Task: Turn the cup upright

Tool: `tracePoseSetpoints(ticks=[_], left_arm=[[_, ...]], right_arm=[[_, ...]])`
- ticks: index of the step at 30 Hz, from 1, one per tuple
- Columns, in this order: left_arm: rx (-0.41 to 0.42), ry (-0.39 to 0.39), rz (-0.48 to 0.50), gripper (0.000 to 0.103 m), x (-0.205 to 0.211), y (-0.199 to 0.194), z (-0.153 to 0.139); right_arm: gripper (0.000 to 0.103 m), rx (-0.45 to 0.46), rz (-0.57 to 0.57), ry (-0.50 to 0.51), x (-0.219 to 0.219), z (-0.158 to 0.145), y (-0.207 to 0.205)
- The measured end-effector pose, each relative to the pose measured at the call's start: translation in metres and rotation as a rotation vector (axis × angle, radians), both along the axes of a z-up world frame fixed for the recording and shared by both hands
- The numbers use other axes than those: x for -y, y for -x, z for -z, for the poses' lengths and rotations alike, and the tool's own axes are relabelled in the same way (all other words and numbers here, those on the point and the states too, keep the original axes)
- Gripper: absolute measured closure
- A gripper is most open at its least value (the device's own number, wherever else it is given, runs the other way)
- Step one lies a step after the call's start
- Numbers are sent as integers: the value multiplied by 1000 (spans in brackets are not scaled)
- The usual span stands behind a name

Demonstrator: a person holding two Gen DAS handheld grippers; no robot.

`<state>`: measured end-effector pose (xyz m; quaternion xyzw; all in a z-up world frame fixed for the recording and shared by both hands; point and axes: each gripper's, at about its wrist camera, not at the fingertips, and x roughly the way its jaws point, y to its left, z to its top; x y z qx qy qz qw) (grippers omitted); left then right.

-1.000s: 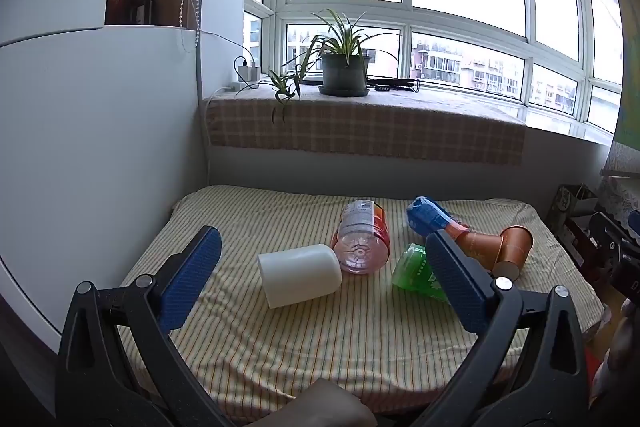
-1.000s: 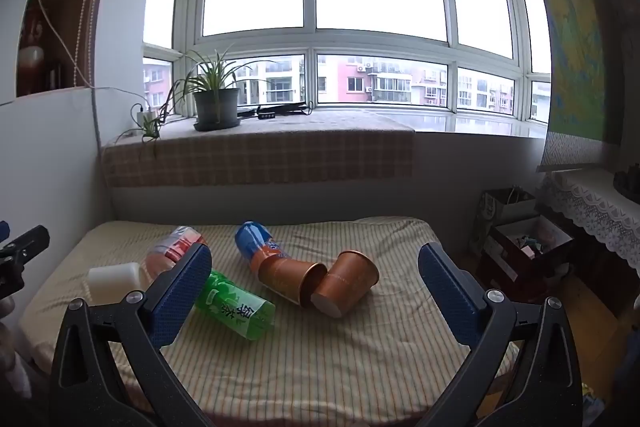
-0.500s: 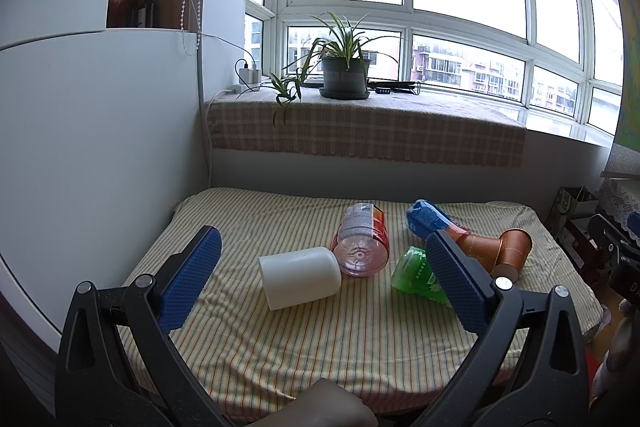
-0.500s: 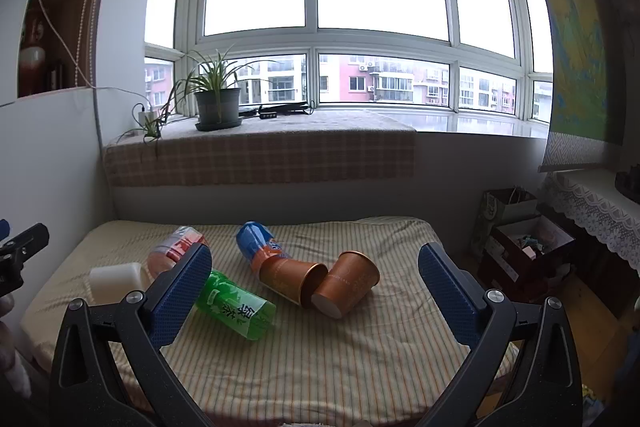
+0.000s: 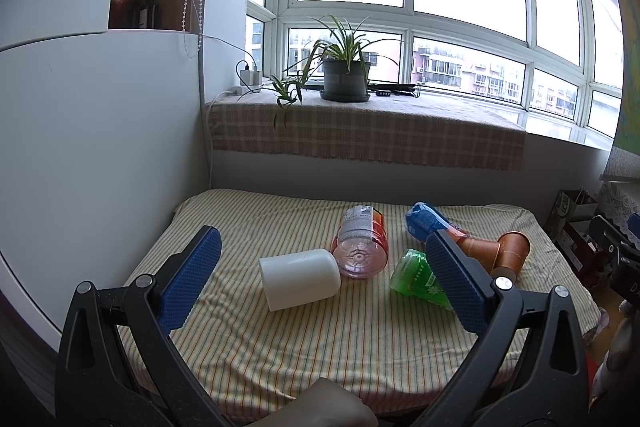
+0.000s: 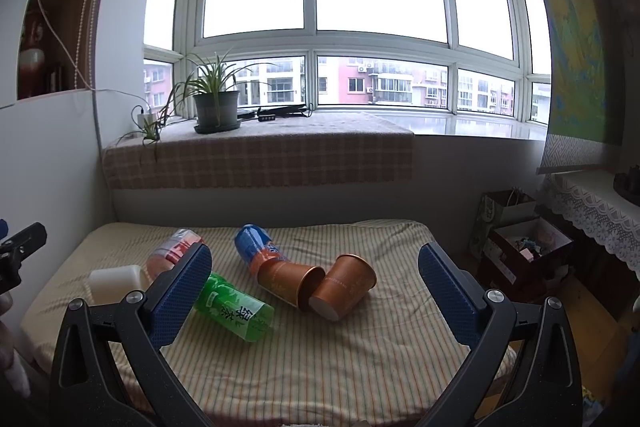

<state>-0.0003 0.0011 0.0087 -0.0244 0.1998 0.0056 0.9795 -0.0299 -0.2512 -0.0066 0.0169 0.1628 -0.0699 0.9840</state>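
On the striped tablecloth (image 5: 360, 339), far left: white cup (image 5: 299, 279) lying on its side, closed base turned toward the pink bottle. Mouth faces left, away from the other items. In the right wrist view the same cup (image 6: 114, 279) sits at the left edge, partly hidden behind a gripper finger.

Just right of it, touching or nearly so: clear pink bottle (image 5: 361, 247), on its side, base toward the camera, red label band around its middle.

Next right: green bottle (image 6: 234, 309), on its side, pointing diagonally, white characters on the label. Left wrist view shows only its base end (image 5: 414, 273), rest covered by a finger.

Behind it: blue-and-orange bottle (image 6: 256, 249), on its side, its neck end running into the mouth of a copper cup (image 6: 290, 281) that also lies down.

Farthest right: second copper cup (image 6: 344, 285), tipped over, pale base toward the camera, rim pointing up and away, leaning against the first copper cup.

Left gripper (image 5: 320, 279): jaws spread wide, nothing between them, held above the near edge of the table with the white cup framed between the blue pads.

Right gripper (image 6: 316, 283): jaws likewise spread wide and empty, the two copper cups framed between its pads.

Background: potted plant (image 6: 216, 107) on the checked windowsill.
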Motion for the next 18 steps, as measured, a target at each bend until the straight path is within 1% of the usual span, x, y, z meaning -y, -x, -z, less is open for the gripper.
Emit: tracePoseSetpoints(ticks=[18], left_arm=[[-1, -1, -5, 0, -1, 2, 1]], right_arm=[[1, -9, -3, 2, -1, 1, -2]])
